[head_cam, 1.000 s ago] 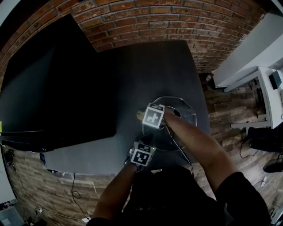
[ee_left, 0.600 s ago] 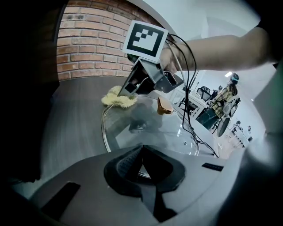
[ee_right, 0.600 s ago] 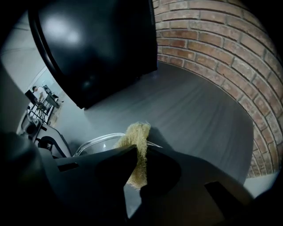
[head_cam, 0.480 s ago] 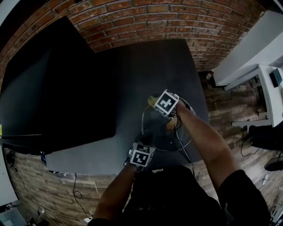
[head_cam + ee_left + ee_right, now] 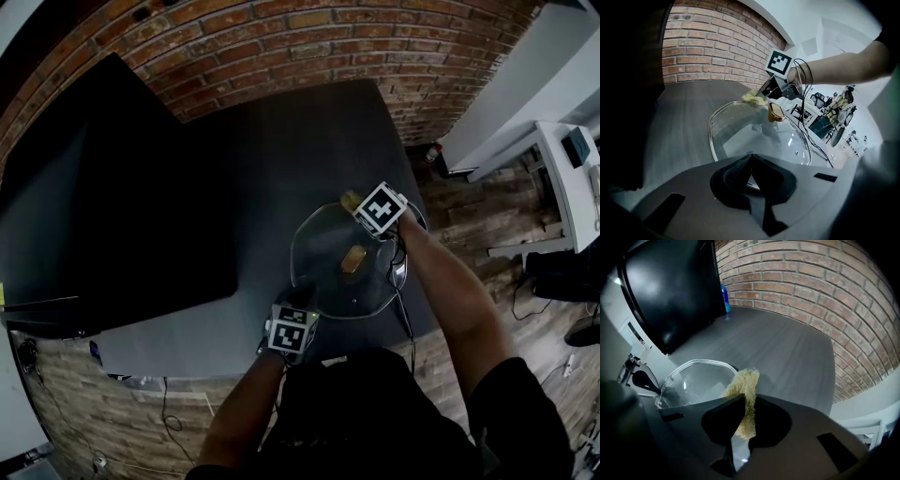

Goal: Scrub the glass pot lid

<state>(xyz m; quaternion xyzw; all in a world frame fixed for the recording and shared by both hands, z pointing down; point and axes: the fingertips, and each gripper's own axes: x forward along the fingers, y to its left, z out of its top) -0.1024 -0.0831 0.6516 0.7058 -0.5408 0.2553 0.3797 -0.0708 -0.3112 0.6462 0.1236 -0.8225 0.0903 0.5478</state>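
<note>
The glass pot lid (image 5: 328,246) lies on the dark table (image 5: 281,150), its gold knob (image 5: 353,259) pointing up. My left gripper (image 5: 298,302) is shut on the lid's near rim; the left gripper view shows that rim pinched between the jaws (image 5: 751,159). My right gripper (image 5: 356,202) is at the lid's far rim, shut on a yellow scrub pad (image 5: 350,200). In the right gripper view the pad (image 5: 744,394) sticks up between the jaws and touches the edge of the lid (image 5: 696,378). From the left gripper view, the pad (image 5: 751,97) rests on the far rim beside the knob (image 5: 776,112).
A large black block (image 5: 103,187) covers the table's left side. A brick wall (image 5: 281,37) runs behind the table. A blue bottle (image 5: 724,298) stands by the wall. A white desk (image 5: 562,178) stands off to the right, and a black cable (image 5: 403,300) trails along the right arm.
My right gripper has carried the pad from the lid's near-left part across the glass to its far rim. The left gripper has kept its hold on the near rim.
</note>
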